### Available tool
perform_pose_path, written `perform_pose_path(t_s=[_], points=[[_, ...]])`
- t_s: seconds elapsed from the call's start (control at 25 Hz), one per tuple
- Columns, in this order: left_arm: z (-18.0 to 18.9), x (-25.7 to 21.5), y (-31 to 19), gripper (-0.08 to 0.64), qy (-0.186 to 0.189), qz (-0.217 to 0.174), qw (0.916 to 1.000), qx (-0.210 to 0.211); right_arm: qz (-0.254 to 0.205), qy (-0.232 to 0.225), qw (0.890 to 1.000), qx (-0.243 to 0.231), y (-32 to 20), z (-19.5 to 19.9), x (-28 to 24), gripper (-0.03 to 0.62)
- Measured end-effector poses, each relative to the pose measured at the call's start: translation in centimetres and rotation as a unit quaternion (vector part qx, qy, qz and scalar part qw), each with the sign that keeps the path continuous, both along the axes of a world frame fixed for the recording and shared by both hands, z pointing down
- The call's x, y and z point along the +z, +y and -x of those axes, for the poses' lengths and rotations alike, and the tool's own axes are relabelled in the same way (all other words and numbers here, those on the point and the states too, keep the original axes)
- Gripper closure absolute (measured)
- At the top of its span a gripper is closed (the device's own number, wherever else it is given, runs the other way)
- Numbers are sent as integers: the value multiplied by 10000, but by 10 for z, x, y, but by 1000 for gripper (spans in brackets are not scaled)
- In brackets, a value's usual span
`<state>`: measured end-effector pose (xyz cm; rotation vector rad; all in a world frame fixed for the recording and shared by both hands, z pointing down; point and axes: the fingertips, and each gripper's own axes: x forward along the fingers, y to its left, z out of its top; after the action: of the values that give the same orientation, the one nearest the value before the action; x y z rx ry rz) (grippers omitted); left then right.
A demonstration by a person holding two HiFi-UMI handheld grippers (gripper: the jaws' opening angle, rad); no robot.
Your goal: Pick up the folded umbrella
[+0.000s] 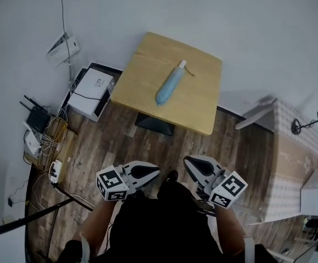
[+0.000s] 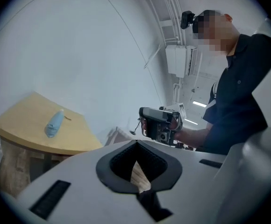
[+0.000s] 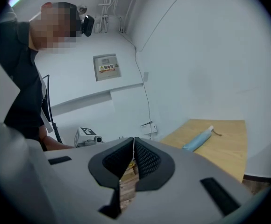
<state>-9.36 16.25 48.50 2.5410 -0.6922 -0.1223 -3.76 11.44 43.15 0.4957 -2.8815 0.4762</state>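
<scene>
A square, light wooden counter (image 1: 197,100) stands against the pale wall on a dark base (image 1: 155,124). Only one thing lies on it: a light blue folded umbrella (image 1: 170,84), set diagonally near the middle, its white end toward the wall with a thin strap trailing beside it. The wood-plank floor (image 1: 109,147) around the counter carries a white boxy device (image 1: 91,91) just left of it, and farther left a black router (image 1: 37,118), a white power strip (image 1: 55,171) and tangled cables.

You're in a dark short-sleeved shirt (image 1: 164,229); your left gripper (image 1: 158,171) and right gripper (image 1: 186,161) show pale grey shells (image 2: 70,171), black pads (image 2: 114,167) and 2 black-and-white marker cubes (image 1: 111,184).
</scene>
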Motion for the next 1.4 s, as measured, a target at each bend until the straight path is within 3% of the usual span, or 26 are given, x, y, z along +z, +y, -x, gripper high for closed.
perform_pose_path(t_s=[0.16, 0.36, 0.64, 0.92, 1.24, 1.4], points=[[-15, -13, -51, 549, -163, 7, 9998, -108, -102, -157, 9998, -120, -51, -14, -10, 572], [-44, -30, -124, 549, -360, -104, 9990, -240, -246, -326, 9991, -77, -117, -59, -25, 572], [-68, -38, -216, 549, -742, -72, 9964, -405, -184, -405, 9989, -142, -191, -102, -18, 572], [-50, -24, -273, 549, -652, 125, 9977, -125, 79, -379, 9992, 112, -262, -69, 6, 572], [-17, -24, -338, 549, -395, 105, 9960, 799, 111, -83, 9975, 695, -327, -12, -4, 572], [-5, -20, -359, 549, -395, 35, 9940, 1019, 155, 65, 9941, 1070, -344, -3, -2, 572]])
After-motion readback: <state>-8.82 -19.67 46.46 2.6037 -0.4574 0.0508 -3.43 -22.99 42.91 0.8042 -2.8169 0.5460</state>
